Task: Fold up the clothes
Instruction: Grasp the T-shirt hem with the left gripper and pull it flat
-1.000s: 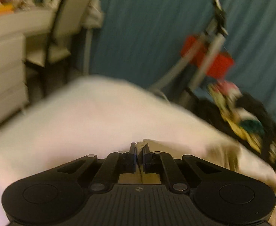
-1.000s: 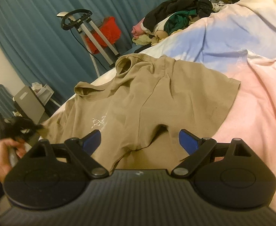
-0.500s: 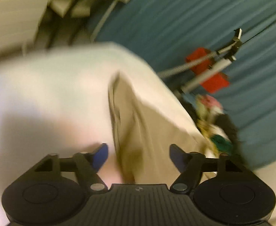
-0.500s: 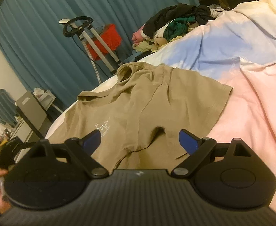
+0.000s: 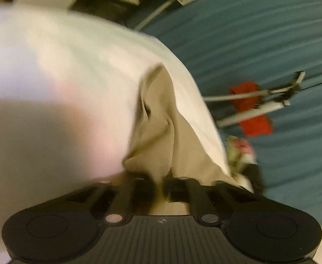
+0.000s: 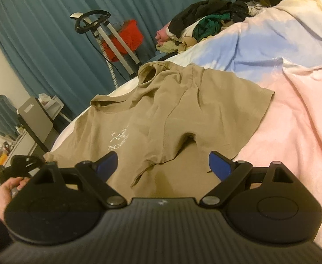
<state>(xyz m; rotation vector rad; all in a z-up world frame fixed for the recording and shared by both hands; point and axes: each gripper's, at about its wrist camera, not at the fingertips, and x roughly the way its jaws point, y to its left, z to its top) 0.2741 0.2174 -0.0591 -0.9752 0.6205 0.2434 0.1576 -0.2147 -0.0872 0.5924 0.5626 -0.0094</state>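
A tan T-shirt with a white chest print lies spread on the bed, collar toward the curtain. My right gripper is open and empty, fingers low over the shirt's near part. In the blurred left wrist view my left gripper is shut on a bunched edge of the tan T-shirt, which rises from the jaws in folds. The right wrist view shows that left gripper at the shirt's left edge, held by a hand.
The bed's pink and blue cover stretches right. A pile of dark and green clothes lies at the far end. A garment steamer with a red item stands by the teal curtain. A chair and desk stand left.
My left gripper, open half a second ago over the shirt's edge, has closed on the cloth. My right gripper has stayed open and barely moved.
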